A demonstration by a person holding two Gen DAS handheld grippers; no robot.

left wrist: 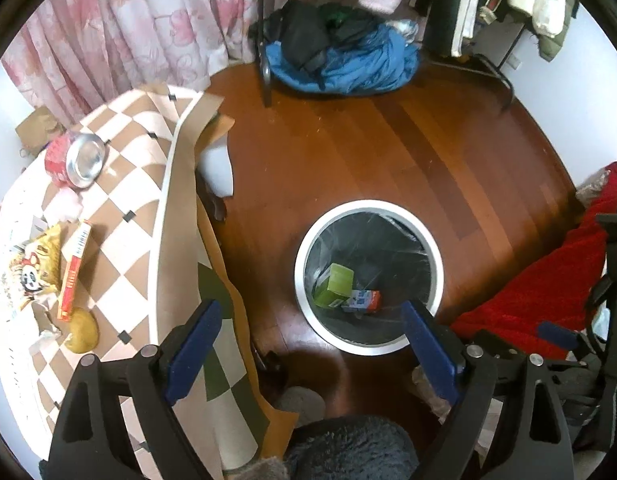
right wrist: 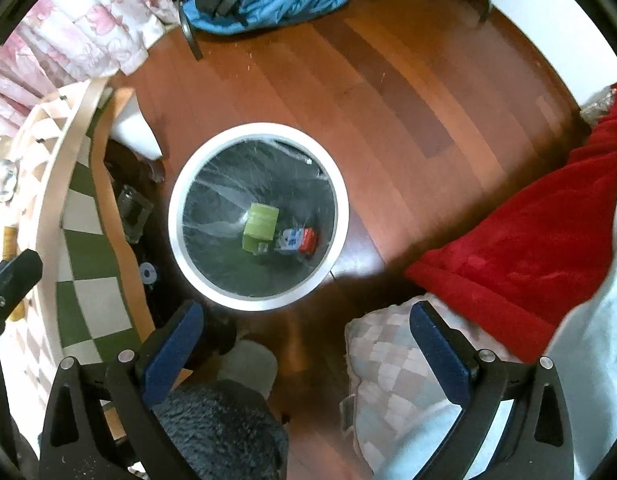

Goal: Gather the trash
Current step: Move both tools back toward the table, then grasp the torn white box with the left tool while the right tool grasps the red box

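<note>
So we're parked over the floor [right wrist: 388, 92] right now, both hand-held grippers pointing down and both empty. Looks to us like we're between pickups: two bits are already in the bin, more are waiting on the tabletop.

The tabletop [left wrist: 124, 184] with its checkered cloth fills the 9 o'clock side of the left wrist view. The bin [left wrist: 368, 208], white rim and clear liner, sits on the floor at about 4 o'clock from centre there, and nearly dead centre in the right wrist view. At its bottom we can see a green box [left wrist: 335, 285] and, touching it at its 4 o'clock, a small carton [left wrist: 364, 301].

Trash left on the tabletop, big to small: a red can [left wrist: 70, 160] on its side at the far end, a snack bag [left wrist: 34, 268] at 9 o'clock, a red box [left wrist: 74, 270] just beside the bag, a yellowish lump [left wrist: 83, 330] below that, plus some crumpled paper scraps [left wrist: 46, 330] near it.

Left hand-held gripper [left wrist: 308, 346]: fingers spread wide, nothing between them. Right hand-held gripper [right wrist: 306, 346]: same, spread and empty.

Next move, we reckon, is swinging the left one over toward 9 o'clock and dropping onto the red box or the bag. The box lies flat, so the fingers probably need to straddle its narrow width.
</note>
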